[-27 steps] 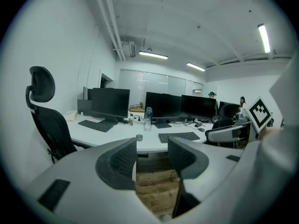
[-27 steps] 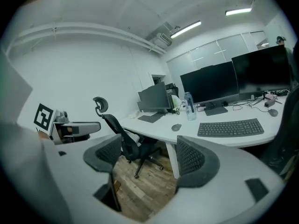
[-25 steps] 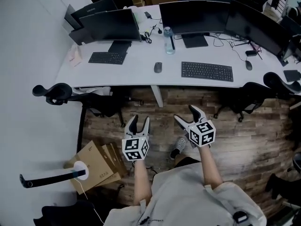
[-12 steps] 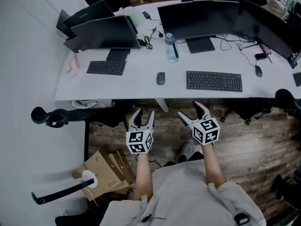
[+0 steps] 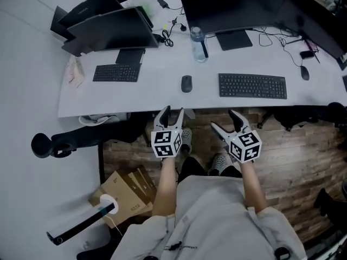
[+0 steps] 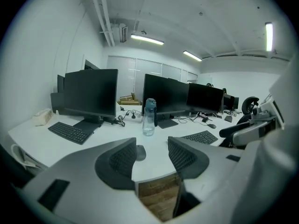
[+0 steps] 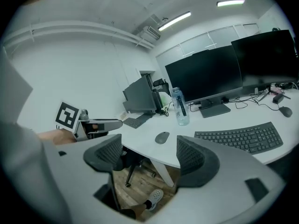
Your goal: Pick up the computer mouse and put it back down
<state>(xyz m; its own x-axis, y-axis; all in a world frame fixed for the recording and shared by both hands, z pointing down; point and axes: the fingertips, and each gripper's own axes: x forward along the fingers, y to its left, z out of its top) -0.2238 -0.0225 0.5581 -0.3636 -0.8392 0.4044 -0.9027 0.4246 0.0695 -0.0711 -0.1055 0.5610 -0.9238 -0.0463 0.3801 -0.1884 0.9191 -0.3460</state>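
Observation:
A dark grey computer mouse (image 5: 186,83) lies on the white desk (image 5: 157,93), left of a black keyboard (image 5: 252,85). It also shows in the left gripper view, half behind the left jaw, as the mouse (image 6: 140,152), and in the right gripper view as the mouse (image 7: 162,137). My left gripper (image 5: 173,114) is held over the floor just short of the desk's front edge, open and empty. My right gripper (image 5: 229,120) is beside it, also open and empty. Both point toward the desk.
A water bottle (image 5: 197,37) stands behind the mouse, in front of a monitor (image 5: 233,7). A second keyboard (image 5: 116,72) and monitor (image 5: 111,28) are at left, another mouse (image 5: 304,73) at right. Office chairs (image 5: 65,142) are tucked under the desk; a cardboard box (image 5: 126,191) lies on the wood floor.
Both grippers have moved forward toward the desk's front edge, and the whole view has come closer to the desk. Nothing has been grasped.

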